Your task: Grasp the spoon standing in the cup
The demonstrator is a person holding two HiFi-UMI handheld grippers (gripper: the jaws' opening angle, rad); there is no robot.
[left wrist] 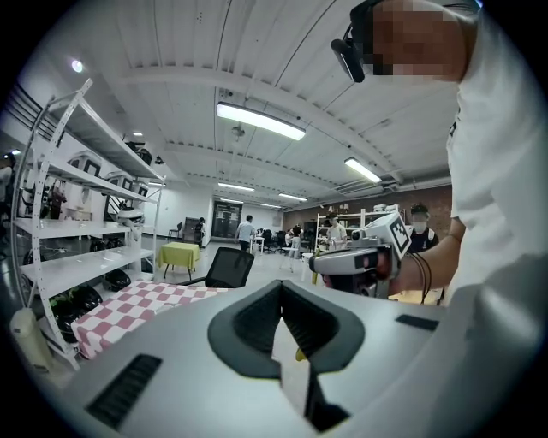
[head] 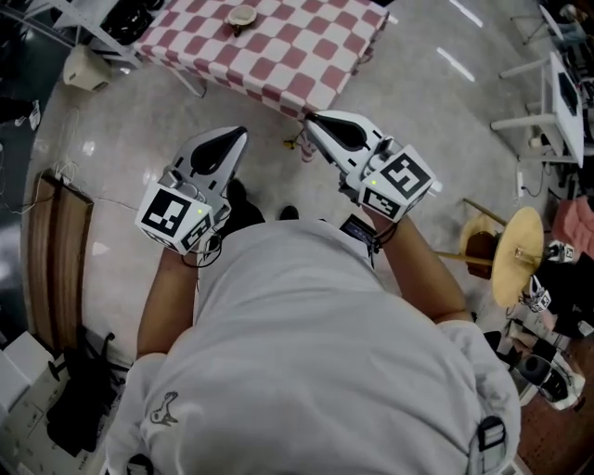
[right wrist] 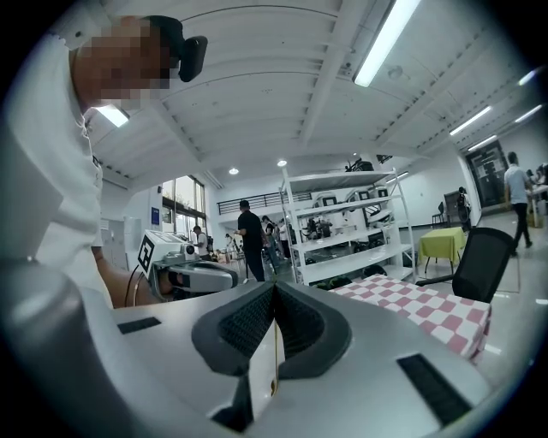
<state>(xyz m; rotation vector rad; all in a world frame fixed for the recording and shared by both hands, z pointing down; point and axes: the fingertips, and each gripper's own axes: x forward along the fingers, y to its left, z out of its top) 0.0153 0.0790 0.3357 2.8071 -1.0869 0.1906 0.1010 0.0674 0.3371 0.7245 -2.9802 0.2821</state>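
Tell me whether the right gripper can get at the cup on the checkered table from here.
Probably not. The right gripper, jaws shut, is held short of the checkered table, and the cup stands toward its far side. Nothing blocks the way; the person would likely need to step closer.

The left gripper [left wrist: 281, 287] has its jaws pressed together with nothing between them. Past them a checked table [left wrist: 128, 308] stands at lower left, with a white shelf [left wrist: 77, 222] beside it and a black chair [left wrist: 227, 267] and a yellow table [left wrist: 177, 254] farther off. The right gripper [left wrist: 321, 263] is held up at the right
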